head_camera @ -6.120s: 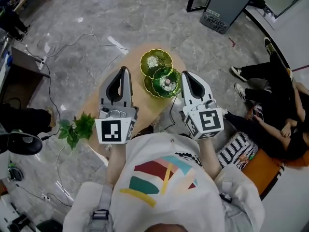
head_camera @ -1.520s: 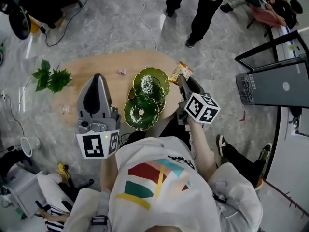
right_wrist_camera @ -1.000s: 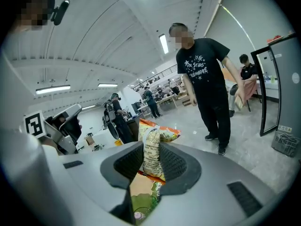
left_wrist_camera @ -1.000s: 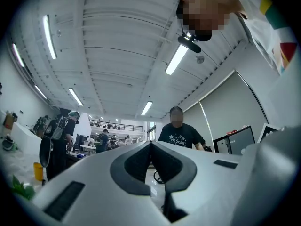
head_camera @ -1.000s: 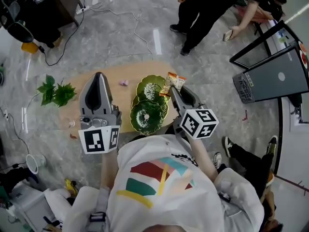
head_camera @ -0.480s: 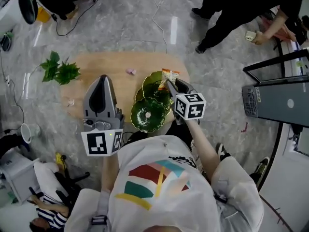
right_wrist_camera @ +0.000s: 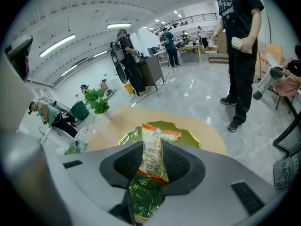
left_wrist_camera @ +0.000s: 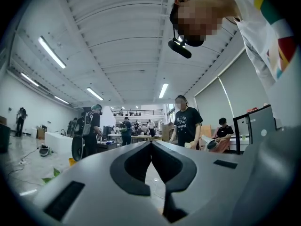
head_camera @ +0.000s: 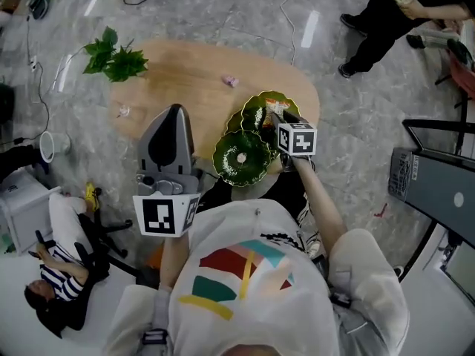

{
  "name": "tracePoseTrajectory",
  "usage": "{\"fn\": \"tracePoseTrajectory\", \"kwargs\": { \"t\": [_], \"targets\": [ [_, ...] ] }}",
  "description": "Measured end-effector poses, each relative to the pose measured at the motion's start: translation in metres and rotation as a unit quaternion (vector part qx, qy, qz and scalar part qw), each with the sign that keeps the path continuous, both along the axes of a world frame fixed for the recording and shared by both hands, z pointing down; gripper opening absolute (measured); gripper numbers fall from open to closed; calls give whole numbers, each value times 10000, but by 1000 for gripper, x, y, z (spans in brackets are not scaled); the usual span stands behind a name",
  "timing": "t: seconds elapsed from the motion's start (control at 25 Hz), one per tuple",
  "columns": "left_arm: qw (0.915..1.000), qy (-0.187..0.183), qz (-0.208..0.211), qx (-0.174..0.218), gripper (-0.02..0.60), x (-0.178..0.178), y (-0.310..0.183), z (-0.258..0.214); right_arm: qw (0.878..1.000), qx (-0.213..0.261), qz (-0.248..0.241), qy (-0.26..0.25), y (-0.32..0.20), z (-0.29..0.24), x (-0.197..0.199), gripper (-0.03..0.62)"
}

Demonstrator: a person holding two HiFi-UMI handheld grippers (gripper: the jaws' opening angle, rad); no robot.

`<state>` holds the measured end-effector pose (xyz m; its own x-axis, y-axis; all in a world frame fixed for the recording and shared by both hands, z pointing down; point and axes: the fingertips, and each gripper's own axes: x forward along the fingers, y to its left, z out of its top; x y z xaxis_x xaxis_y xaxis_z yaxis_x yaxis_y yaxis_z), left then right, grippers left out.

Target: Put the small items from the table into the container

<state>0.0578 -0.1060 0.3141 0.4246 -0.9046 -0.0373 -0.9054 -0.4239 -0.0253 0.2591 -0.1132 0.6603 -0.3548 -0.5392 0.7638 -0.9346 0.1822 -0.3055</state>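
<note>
Pinching a yellow-and-green snack packet by its middle, the right gripper is seen with its jaws set partly apart — only as wide as the packet, which is pressed from both sides. The packet is held just over the farther green dish of two overlapping ones; a small white item is seen in the nearer dish. The left gripper is held level, its jaws pressed together with nothing between them. A small pink item is seen lying on the wooden table — apart from the dishes.
</note>
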Motion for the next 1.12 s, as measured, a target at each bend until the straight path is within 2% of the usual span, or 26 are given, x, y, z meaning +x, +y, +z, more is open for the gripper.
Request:
{"fn": "tracePoseTrajectory", "kwargs": {
  "t": [0.04,0.08,0.12,0.32,0.44,0.48,0.52,0.64,0.76,0.92,1.12],
  "targets": [
    [10000,-16,-33,24,8,-2,1,-2,9999,72,87,67,-1,0,2,130],
    [10000,-28,-57,51,8,-3,3,-4,9996,163,187,114,-2,-2,4,200],
    [9999,-33,-72,78,8,-5,5,-6,9992,248,277,120,-3,-6,5,235],
    [9997,59,26,226,8,-7,8,-17,9964,669,525,-13,-2,-52,7,239],
    [9990,158,199,362,8,-6,6,-26,9918,1196,455,-4,-3,-104,8,236],
    [9987,191,262,406,8,-5,5,-29,9879,1470,482,69,-3,-126,10,188],
    [9982,220,322,446,8,-5,4,-32,9828,1751,555,216,-2,-147,14,21],
    [9970,278,491,532,8,-5,1,-38,9644,2481,729,556,3,-206,20,15],
    [9957,301,636,605,8,-5,-2,-43,9493,2985,907,374,11,-250,17,15],
    [9929,332,849,768,8,-3,1,-51,9335,3399,1122,205,26,-286,13,15],
    [9905,351,990,890,8,0,8,-59,9199,3712,1260,98,44,-317,10,15]
  ]
}}
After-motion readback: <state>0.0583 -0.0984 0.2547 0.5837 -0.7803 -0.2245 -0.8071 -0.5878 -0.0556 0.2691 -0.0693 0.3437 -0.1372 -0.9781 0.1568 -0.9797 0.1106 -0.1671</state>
